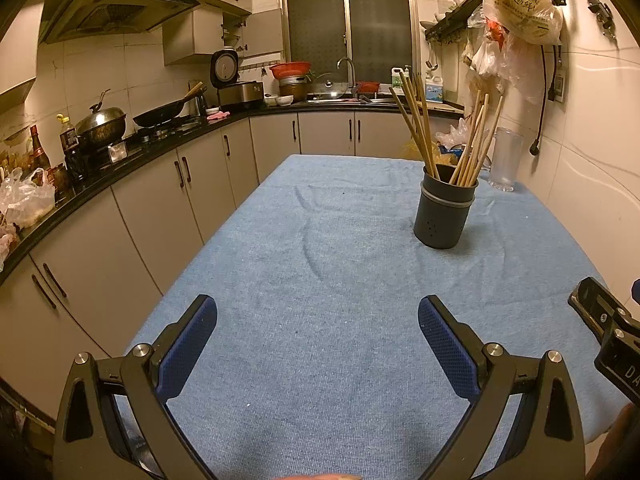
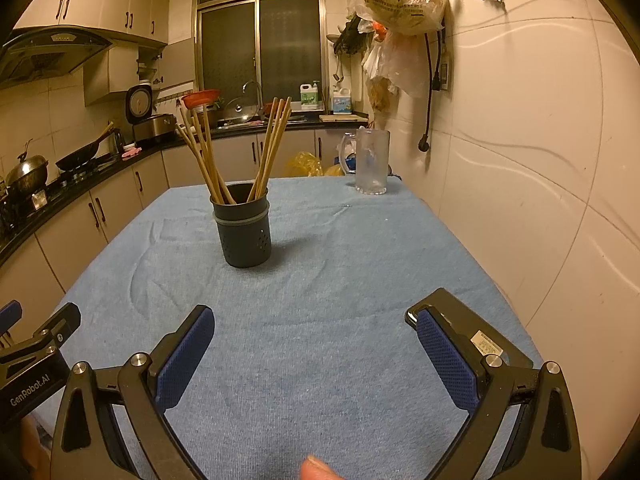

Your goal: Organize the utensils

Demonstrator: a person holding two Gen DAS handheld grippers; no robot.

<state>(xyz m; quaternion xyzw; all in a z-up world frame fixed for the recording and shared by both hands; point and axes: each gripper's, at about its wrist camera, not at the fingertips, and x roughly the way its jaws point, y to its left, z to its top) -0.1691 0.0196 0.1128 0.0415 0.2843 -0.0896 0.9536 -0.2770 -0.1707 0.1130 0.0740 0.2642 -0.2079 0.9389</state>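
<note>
The left gripper (image 1: 318,320) and the right gripper (image 2: 310,320), both black with blue padded fingers, hang wide apart over a blue cloth-covered table (image 2: 360,264), holding nothing. White lettering "GenRobot.AI" shows on the left gripper's body in the right wrist view. Ahead stands a dark grey cylindrical utensil holder (image 2: 245,226) with wooden chopsticks (image 2: 272,148) fanned upright inside. A clear plastic pitcher (image 2: 372,162) sits at the far table edge, near the wall.
</note>
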